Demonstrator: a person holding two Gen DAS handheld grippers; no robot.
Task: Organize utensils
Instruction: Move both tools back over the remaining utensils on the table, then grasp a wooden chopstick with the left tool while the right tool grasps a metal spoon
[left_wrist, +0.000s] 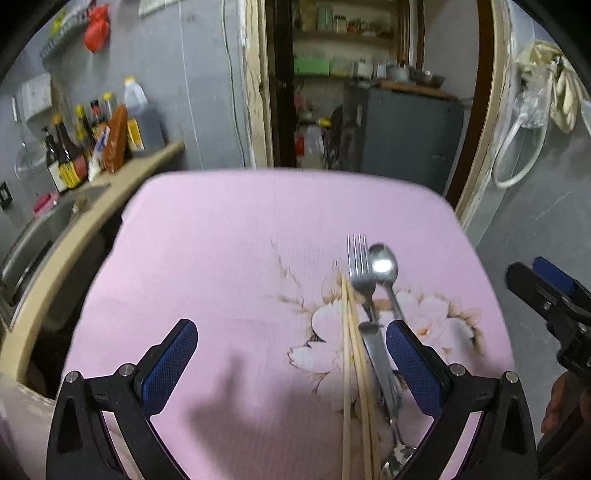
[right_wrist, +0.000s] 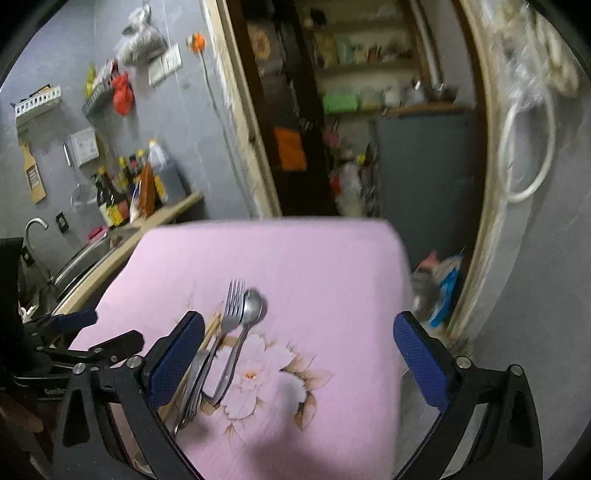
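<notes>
- A small pile of utensils lies on a pink cloth: a steel fork (left_wrist: 360, 275) and a steel spoon (left_wrist: 384, 269) side by side with their heads pointing to the far edge, a pair of pale wooden chopsticks (left_wrist: 354, 354) just left of the fork, and more steel cutlery (left_wrist: 380, 362) overlapping them nearer the camera (which pieces these are cannot be told).
- The left gripper (left_wrist: 291, 365) hovers above the pile with its blue pads spread wide and nothing between them touching; its right pad sits just beside the steel handles.
- The right gripper (right_wrist: 301, 356) is also spread wide and empty, with the pile just inside its left pad.
- Judged from this, the task is at its opening step: both grippers are arriving at the pile and nothing has been sorted yet.
- The next move likely calls for singling out one piece, such as the spoon on the right edge, and closing on its thin handle without dragging the neighbours along (flat steel on cloth may be hard to get under).
- The pink tablecloth (left_wrist: 221, 258) has a printed flower under the pile and covers a rounded table.
- To the left is a counter (left_wrist: 110, 206) with a sink and dark sauce bottles (left_wrist: 66, 162); a grey wall stands behind.
- Beyond the far edge an open doorway (left_wrist: 351, 92) shows cluttered shelves.
</notes>
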